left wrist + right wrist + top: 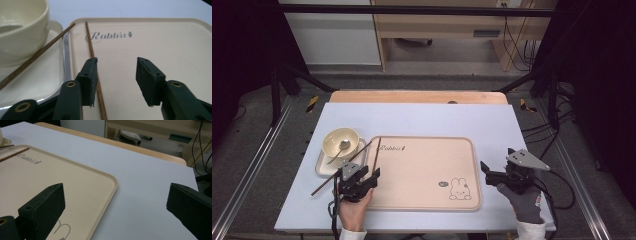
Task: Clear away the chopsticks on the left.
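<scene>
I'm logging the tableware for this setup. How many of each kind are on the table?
Thin brown wooden chopsticks: 2
Cream round ceramic bowl: 1
Metal spoon in the bowl: 1
White square plate under the bowl: 1
Beige rectangular rabbit-print tray: 1
Total: 6

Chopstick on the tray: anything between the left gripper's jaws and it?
Nothing visible. The left gripper is open over the tray, and the chopstick on the tray runs just inside its left jaw, unobstructed. The second chopstick lies apart, across the small dish beside the bowl.
</scene>
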Available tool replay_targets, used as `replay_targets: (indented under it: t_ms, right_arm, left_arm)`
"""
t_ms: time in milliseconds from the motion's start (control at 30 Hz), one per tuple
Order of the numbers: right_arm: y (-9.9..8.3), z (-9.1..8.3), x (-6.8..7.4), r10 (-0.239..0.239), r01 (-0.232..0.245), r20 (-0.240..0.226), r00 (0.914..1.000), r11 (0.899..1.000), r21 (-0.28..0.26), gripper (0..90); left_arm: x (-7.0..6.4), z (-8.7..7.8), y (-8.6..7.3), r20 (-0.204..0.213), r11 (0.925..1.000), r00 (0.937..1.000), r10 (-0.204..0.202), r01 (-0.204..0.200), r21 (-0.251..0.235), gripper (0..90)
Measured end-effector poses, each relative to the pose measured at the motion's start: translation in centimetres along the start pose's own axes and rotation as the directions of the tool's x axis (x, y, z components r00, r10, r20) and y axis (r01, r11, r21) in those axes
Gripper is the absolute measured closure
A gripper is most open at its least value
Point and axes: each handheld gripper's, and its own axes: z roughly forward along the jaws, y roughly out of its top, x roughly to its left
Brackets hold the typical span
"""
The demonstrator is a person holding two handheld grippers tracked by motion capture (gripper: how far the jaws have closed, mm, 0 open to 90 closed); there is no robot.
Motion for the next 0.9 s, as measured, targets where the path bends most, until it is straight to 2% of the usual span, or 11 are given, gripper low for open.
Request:
replay_targets:
  t_ms: [100, 300, 367, 400, 433, 467, 567, 600, 733, 800, 900]
  right_arm:
    - [0.0, -0.1, 0.0, 0.001, -0.001, 0.002, 1.0000, 1.000, 0.000, 2.1]
    - [0.0, -0.2, -0.1, 0.005, -0.005, 0.001, 1.0000, 1.000, -0.002, 2.0]
    - [0.1, -0.3, -0.1, 0.006, -0.006, 0.004, 1.0000, 1.000, -0.006, 2.0]
    - [0.1, -0.3, -0.1, 0.006, -0.006, 0.004, 1.0000, 1.000, -0.006, 2.0]
    - [0.1, -0.3, -0.2, 0.005, -0.005, 0.006, 1.0000, 1.000, -0.006, 2.0]
    - [0.1, -0.3, -0.2, 0.005, -0.005, 0.006, 1.0000, 1.000, -0.006, 2.0]
    - [0.1, -0.4, -0.1, 0.007, -0.007, 0.006, 1.0000, 1.000, -0.006, 2.0]
    - [0.1, -0.4, -0.2, 0.008, -0.008, 0.006, 1.0000, 1.000, -0.006, 2.0]
    - [0.1, -0.4, -0.2, 0.010, -0.010, 0.006, 0.9999, 1.000, -0.006, 1.9]
    - [0.1, -0.4, -0.1, 0.014, -0.014, 0.005, 0.9999, 1.000, -0.005, 1.9]
    - [0.0, -0.2, 0.0, 0.004, -0.004, 0.005, 1.0000, 1.000, 0.001, 1.9]
  left_arm:
    - [-0.2, -0.8, 0.9, 0.045, 0.9987, 0.9978, 0.048, -0.047, -0.018, 41.4]
    - [0.1, -1.6, 1.9, 0.082, 0.9932, 0.9900, 0.115, -0.113, -0.027, 33.8]
    - [0.5, -2.0, 2.4, 0.100, 0.9869, 0.9818, 0.161, -0.160, -0.019, 30.2]
    - [0.5, -2.0, 2.4, 0.100, 0.9869, 0.9818, 0.161, -0.160, -0.019, 29.3]
    - [1.0, -2.2, 2.5, 0.134, 0.9854, 0.9762, 0.170, -0.169, -0.020, 28.2]
    - [1.0, -2.2, 2.5, 0.134, 0.9854, 0.9762, 0.170, -0.169, -0.020, 27.6]
    - [1.7, -2.6, 2.5, 0.145, 0.9773, 0.9666, 0.211, -0.211, -0.017, 26.7]
    - [2.3, -2.8, 2.3, 0.170, 0.9764, 0.9616, 0.215, -0.215, -0.019, 25.9]
    - [3.1, -3.3, 1.8, 0.172, 0.9753, 0.9602, 0.220, -0.220, -0.018, 25.3]
    - [3.7, -3.5, 1.4, 0.169, 0.9779, 0.9632, 0.209, -0.208, -0.023, 25.1]
    - [4.6, -3.6, 0.8, 0.158, 0.9737, 0.9614, 0.225, -0.228, -0.003, 24.1]
